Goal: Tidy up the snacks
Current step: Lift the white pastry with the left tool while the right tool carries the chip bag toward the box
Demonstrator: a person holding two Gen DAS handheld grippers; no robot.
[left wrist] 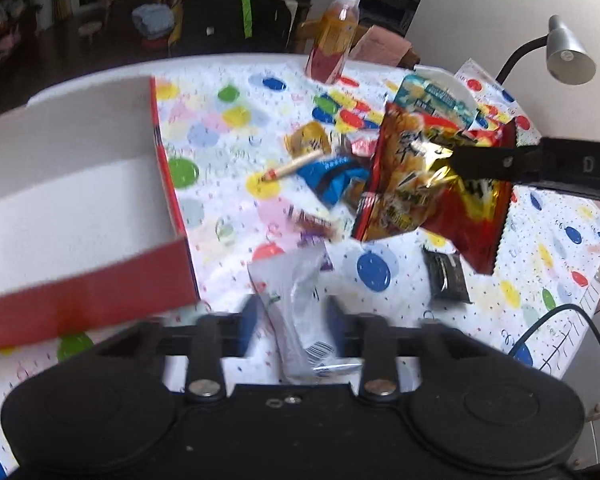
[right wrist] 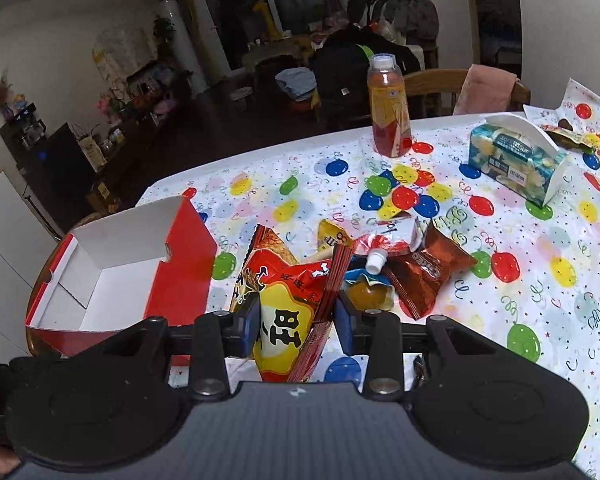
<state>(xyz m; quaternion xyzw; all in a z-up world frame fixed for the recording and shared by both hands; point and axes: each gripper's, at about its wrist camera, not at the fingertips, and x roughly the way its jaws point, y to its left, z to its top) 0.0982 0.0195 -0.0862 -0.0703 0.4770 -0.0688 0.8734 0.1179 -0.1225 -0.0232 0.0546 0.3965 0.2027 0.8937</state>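
My left gripper point(left wrist: 292, 320) was pinched on a clear wrapper point(left wrist: 300, 312), which stood up between its blue pads above the bench point(left wrist: 540, 248). My right gripper point(right wrist: 296, 320) was clamped on a red bag point(right wrist: 288, 304) with a yellow patch, lifted off the bench; in the left view that bag hung in the air with the gripper's black finger point(left wrist: 484, 164) across its top.

Just past the left gripper, a small black packet point(left wrist: 446, 278) lay flat on the balloon cloth. To the left sat the red box point(right wrist: 112, 276), open, white inside, with nothing visible in it. Under and beyond the red bag lay the heap of snacks: a brown packet point(right wrist: 428, 268), a pouch with a white cap point(right wrist: 376, 260), a blue packet point(left wrist: 332, 180) and a stick point(left wrist: 296, 166) across it.

Farther back stood a tissue pack point(right wrist: 516, 160), and near the far edge a bottle point(right wrist: 388, 112), upright.
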